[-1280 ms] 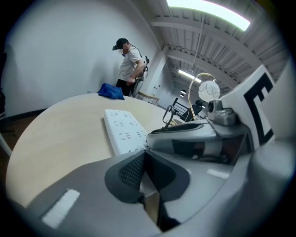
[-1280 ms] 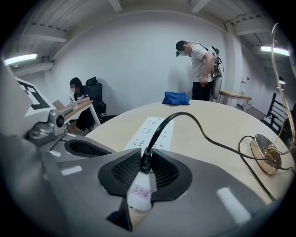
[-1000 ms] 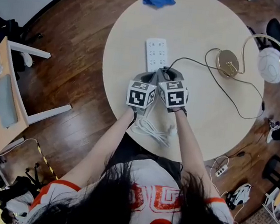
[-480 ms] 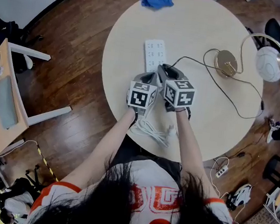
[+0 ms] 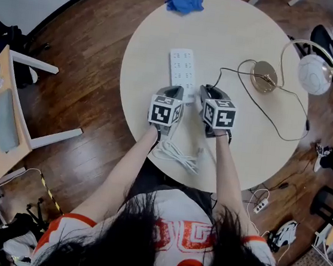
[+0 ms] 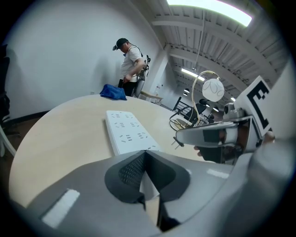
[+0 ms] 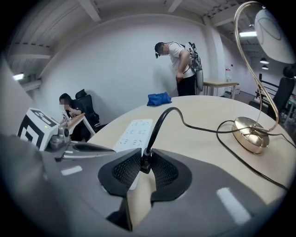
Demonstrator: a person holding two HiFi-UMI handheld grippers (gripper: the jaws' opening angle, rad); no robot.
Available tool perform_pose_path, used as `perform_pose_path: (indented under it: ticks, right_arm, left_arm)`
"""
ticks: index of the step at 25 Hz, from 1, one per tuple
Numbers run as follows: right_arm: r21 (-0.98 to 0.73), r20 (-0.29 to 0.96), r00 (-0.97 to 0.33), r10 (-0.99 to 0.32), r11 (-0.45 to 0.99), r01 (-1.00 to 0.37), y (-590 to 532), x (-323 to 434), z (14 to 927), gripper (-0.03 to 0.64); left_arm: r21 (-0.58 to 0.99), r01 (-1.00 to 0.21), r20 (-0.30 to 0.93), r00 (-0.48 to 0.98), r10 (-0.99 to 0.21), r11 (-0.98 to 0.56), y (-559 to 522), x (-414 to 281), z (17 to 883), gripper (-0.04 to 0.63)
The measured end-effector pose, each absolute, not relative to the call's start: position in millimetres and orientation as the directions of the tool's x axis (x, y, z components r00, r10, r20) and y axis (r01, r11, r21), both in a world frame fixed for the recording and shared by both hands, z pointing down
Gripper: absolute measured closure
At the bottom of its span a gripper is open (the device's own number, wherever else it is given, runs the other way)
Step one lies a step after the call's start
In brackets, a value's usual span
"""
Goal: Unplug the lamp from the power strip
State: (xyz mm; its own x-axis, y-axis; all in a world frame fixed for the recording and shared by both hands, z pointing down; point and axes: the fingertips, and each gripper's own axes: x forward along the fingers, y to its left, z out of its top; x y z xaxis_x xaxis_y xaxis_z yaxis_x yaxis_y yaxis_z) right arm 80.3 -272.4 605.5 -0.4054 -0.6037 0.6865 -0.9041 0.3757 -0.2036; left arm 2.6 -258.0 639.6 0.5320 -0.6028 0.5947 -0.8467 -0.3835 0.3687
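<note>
The white power strip (image 5: 183,66) lies on the round table (image 5: 255,146), with its far sockets bare (image 6: 125,131). My left gripper (image 5: 173,90) is shut on the strip's near end (image 6: 144,153). To its right, my right gripper (image 5: 208,92) is shut on the lamp's black plug (image 7: 146,162). The plug is out of the strip, and its prongs (image 6: 178,143) show bare in the left gripper view. A black cord (image 7: 185,121) runs from the plug to the lamp's gold base (image 5: 264,76). The lamp's white globe (image 5: 314,74) hangs beyond the table's right edge.
A blue cloth (image 5: 185,2) lies at the table's far edge. The strip's white cable (image 5: 179,154) is bundled near the front edge, under my arms. Slack lamp cord (image 5: 275,128) loops over the table's right side. A person (image 7: 178,67) stands behind the table.
My right gripper has moved to the right, away from the strip, taking the black plug with it. The left gripper has stayed on the strip's near end.
</note>
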Motion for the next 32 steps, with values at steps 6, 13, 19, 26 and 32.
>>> perform_pose_path:
  ticks: [6,13,19,26,32]
  right_arm:
    - [-0.122,0.733,-0.4,-0.55,0.472,-0.873,-261.6,67.1,621.6,0.444]
    - [-0.149,0.689,-0.4,-0.605,0.422,-0.894,-251.7,72.6,606.5,0.444]
    - [-0.149,0.573,-0.39,-0.721,0.376,-0.915,-232.0,77.2,561.7,0.615]
    - [-0.178,0.552,-0.384,-0.74,0.346,-0.921,-206.6,71.3,549.4,0.615]
    - [-0.199,0.533,-0.362,-0.765,0.303,-0.932,-184.2,73.0,539.2,0.617]
  left_arm:
    - [0.352,-0.853,0.532,0.522,-0.667,-0.386,-248.6,-8.7,607.5,0.594]
    - [0.399,-0.836,0.489,0.541,-0.684,-0.376,-230.3,-16.9,583.9,0.594]
    - [0.42,-0.821,0.44,0.556,-0.705,-0.386,-217.5,-19.6,557.8,0.595]
    - [0.412,-0.807,0.413,0.579,-0.703,-0.422,-196.3,-19.4,537.1,0.594]
    - [0.406,-0.798,0.399,0.593,-0.699,-0.445,-172.4,-25.3,528.0,0.595]
